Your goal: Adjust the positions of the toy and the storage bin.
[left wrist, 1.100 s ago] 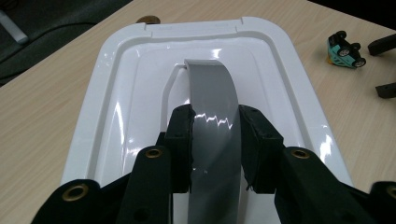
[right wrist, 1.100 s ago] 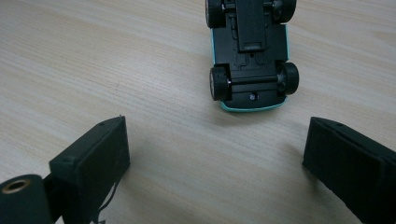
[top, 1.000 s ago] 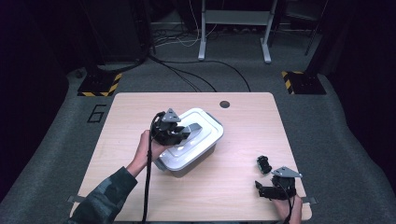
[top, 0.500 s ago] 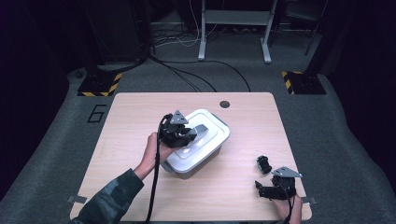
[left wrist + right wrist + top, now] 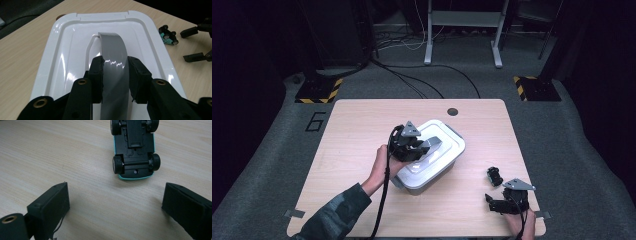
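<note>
The light wooden table [image 5: 347, 150] carries everything here, standing on a grey carpeted floor [image 5: 592, 130] where black cables [image 5: 422, 80] trail off toward the back. Near the middle of the table sits a white plastic box [image 5: 447, 165] with a grey base, turned at an angle to the table's edges, and its white lid [image 5: 62, 50] is in place on top. A grey handle [image 5: 113, 57] arches up along the middle of the lid. The left gripper [image 5: 424, 147] reaches over the box from the person's side, and in the left gripper view its two black fingers [image 5: 96, 77] are clamped on either flank of that grey handle, pads pressed against it. The left hand [image 5: 382, 165] holds the gripper from behind, a camouflage-patterned sleeve [image 5: 337, 210] running down to the table's near edge. The right gripper [image 5: 497, 202] lies low at the near right corner of the table, well apart from the box, its fingers [image 5: 50, 205] spread wide with bare wood between them. Just beyond those fingers lies a small teal toy car [image 5: 133, 147], flipped on its roof with its black underside and four wheels facing up, touching neither finger.
</note>
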A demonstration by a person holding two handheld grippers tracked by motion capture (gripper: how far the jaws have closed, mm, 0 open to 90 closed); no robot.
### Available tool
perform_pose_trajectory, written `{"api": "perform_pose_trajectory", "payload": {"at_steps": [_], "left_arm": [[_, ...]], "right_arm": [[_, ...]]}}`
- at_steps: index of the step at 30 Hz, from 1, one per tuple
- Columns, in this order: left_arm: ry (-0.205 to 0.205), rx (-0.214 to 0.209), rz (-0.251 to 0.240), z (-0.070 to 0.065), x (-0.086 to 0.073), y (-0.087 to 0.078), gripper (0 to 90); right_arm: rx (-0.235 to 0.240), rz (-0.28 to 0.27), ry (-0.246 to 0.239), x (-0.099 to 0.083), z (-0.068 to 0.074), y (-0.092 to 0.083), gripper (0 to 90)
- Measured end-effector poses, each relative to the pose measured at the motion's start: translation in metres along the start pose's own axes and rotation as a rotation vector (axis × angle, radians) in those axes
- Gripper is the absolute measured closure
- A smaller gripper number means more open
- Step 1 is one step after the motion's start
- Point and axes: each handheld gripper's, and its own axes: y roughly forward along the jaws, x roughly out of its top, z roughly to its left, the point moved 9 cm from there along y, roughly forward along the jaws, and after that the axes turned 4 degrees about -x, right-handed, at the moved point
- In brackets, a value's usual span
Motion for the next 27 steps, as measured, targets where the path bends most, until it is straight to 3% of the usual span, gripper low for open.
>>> {"api": "perform_pose_trajectory", "payload": {"at_steps": [9,15,20,27], "left_arm": [[0.018,-0.006,0.000,-0.011,0.002,0.003,67.2],[0.033,-0.008,0.002,-0.010,0.001,0.002,66.4],[0.038,0.005,0.016,-0.010,0.002,0.006,55.3],[0.062,0.006,0.026,-0.011,0.004,0.007,66.0]], "right_arm": [[0.000,0.000,0.001,0.000,0.000,0.000,6.5],[0.001,0.000,0.001,0.000,0.000,0.000,6.6],[0.000,0.000,0.000,0.000,0.000,0.000,6.6],[0.001,-0.001,-0.001,0.000,0.000,0.000,6.7]]}}
